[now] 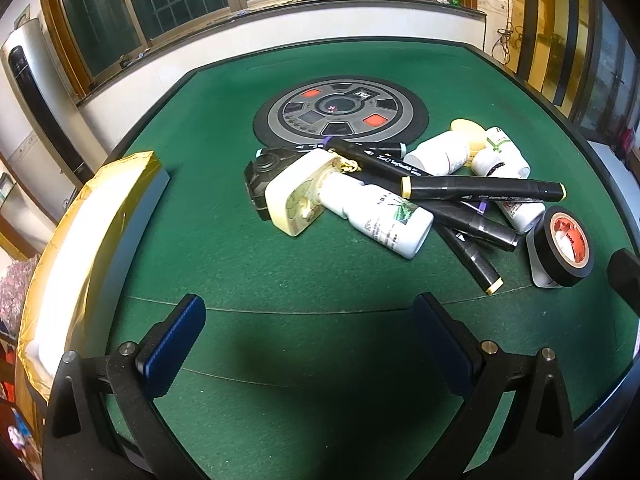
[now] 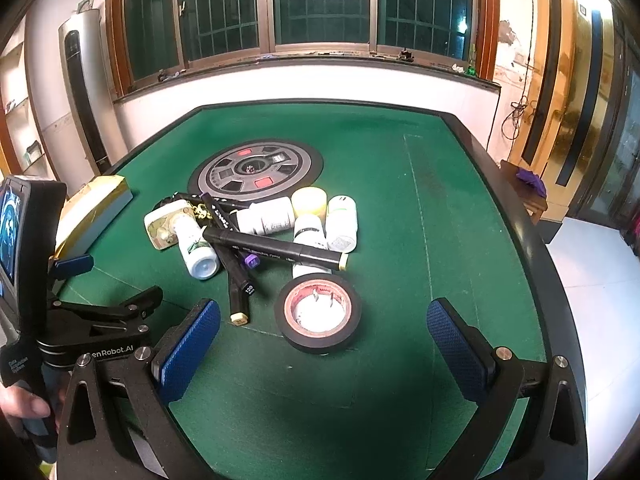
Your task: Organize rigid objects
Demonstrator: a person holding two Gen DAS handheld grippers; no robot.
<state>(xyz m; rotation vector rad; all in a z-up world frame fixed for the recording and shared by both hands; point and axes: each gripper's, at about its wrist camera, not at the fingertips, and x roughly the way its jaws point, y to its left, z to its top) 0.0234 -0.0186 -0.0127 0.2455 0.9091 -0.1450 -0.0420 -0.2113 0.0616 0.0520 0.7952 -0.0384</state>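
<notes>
Clutter sits mid-bench: markers (image 2: 276, 249) crisscross over white bottles (image 2: 199, 249), tape roll (image 2: 319, 312) just beside them toward the near edge; left gripper (image 1: 310, 344) and right gripper (image 2: 324, 344) both hover wide open, holding nothing, above green bench (image 2: 460, 216)
</notes>
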